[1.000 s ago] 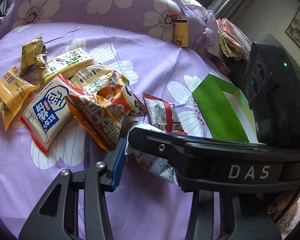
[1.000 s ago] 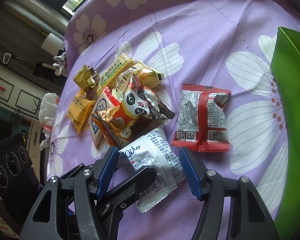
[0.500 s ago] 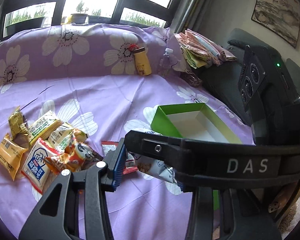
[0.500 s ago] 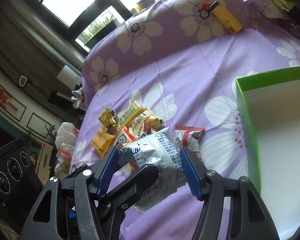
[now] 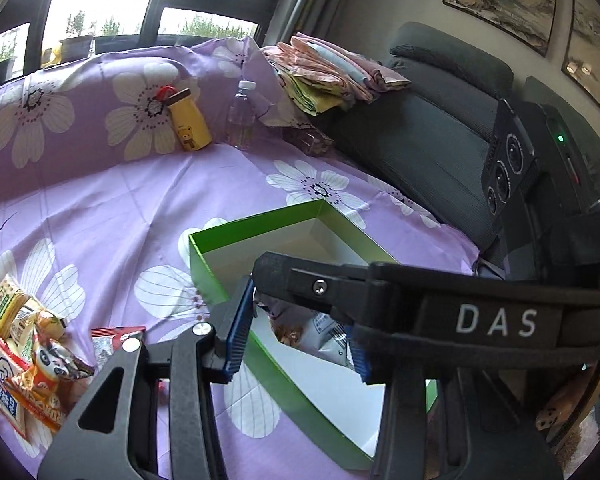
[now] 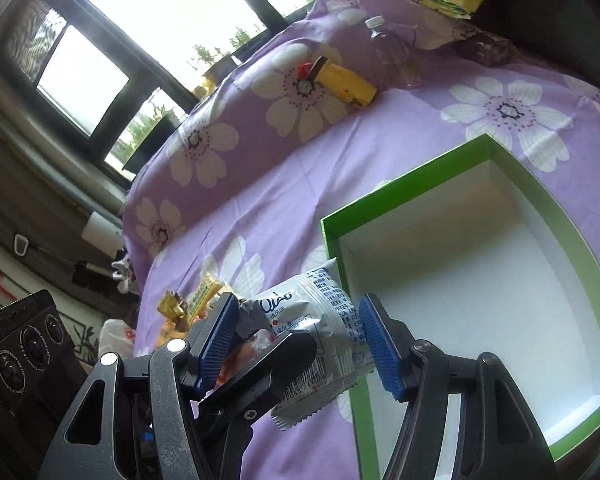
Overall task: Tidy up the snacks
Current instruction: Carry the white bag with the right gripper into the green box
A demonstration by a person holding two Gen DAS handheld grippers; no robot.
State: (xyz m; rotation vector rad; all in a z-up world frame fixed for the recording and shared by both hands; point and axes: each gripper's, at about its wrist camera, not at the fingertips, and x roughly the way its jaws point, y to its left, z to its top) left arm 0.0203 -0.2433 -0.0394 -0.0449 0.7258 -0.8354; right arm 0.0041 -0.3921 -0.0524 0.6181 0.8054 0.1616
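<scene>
A white snack packet point(image 6: 312, 320) with blue script hangs above the near-left wall of a green box point(image 6: 400, 184) with a white, bare inside. My right gripper point(image 6: 298, 344) is shut on it, a blue pad pressing each side. My left gripper point(image 5: 298, 340) is shut on the same packet point(image 5: 320, 332), and one black finger point(image 6: 260, 372) of it crosses under the packet in the right wrist view. In the left wrist view the right gripper's finger point(image 5: 440, 304) hides much of the packet and the box point(image 5: 204, 256). The other snacks point(image 5: 24, 352) lie piled at the lower left, a red packet point(image 5: 112, 340) nearest.
Everything lies on a purple flowered sheet point(image 5: 100, 200). At its far edge are a yellow bottle point(image 5: 188, 120) and a clear water bottle point(image 5: 240, 116). Folded cloths point(image 5: 328, 76) top a dark sofa point(image 5: 440, 140) on the right. Windows run behind.
Both grippers have lifted the white packet off the sheet beside the snack pile and carried it right and up, to the green box's edge. The views have tilted up toward the windows.
</scene>
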